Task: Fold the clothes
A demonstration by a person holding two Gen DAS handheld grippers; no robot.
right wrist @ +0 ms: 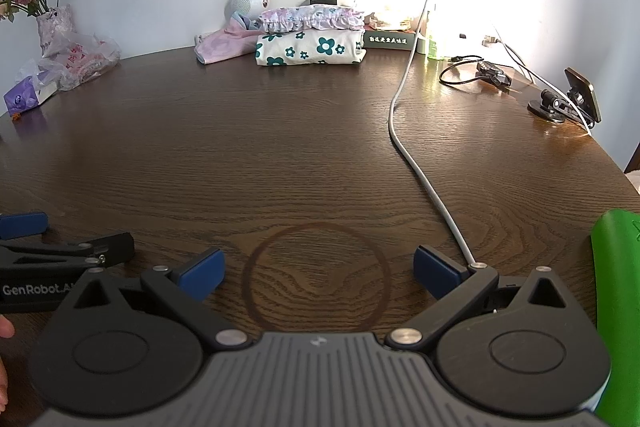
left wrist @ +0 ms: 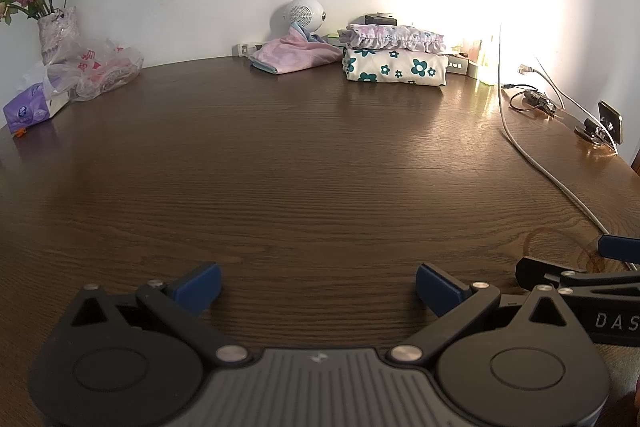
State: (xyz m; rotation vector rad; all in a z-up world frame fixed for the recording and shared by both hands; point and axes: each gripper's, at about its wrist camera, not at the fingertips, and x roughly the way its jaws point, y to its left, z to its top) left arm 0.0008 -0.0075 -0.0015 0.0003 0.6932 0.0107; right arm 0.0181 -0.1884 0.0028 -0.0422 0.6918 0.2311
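dark wood table (left wrist: 304, 163) lies bare from its near edge to the far wall. folded floral clothes (left wrist: 394, 57) sit stacked at the far edge, long axis along the wall. left gripper (left wrist: 318, 287) and right gripper (right wrist: 319, 269) hover low, jaws apart, empty.

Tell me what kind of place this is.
Probably a home room, at a dark wooden table against a plain wall. Folded floral clothes are stacked at the back, beside a vase of dried roses and a tissue box.
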